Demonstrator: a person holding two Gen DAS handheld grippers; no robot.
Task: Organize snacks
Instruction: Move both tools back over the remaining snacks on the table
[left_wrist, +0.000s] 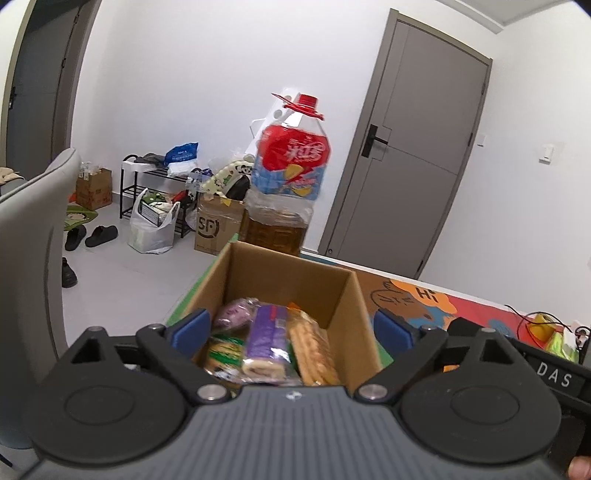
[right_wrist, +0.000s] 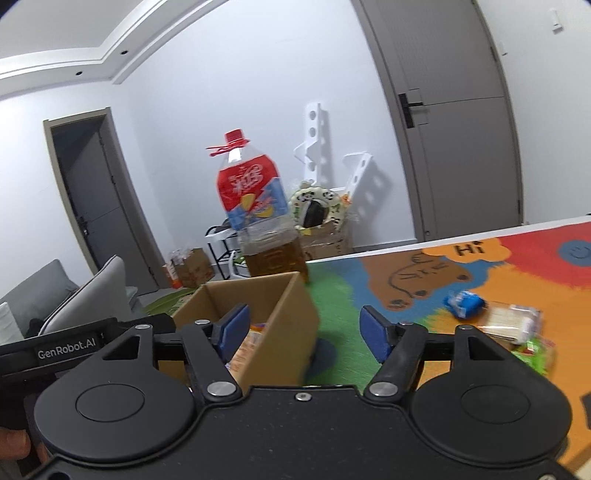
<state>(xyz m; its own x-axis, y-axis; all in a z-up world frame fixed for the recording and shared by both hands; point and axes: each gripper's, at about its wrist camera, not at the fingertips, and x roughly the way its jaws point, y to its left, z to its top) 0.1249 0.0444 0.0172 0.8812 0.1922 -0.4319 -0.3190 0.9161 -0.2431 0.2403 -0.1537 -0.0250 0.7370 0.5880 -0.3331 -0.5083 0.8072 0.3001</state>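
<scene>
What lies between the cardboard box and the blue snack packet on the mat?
In the right wrist view, only bare mat lies between the cardboard box and the blue snack packet.

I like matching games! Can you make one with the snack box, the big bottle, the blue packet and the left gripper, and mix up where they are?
Things:
1. purple snack pack
2. oil bottle
3. blue packet
4. left gripper

Places or states:
A. lying on the colourful mat
B. open, holding nothing
C. inside the cardboard box
D. standing behind the box

Pairs: 1-C, 2-D, 3-A, 4-B
</scene>
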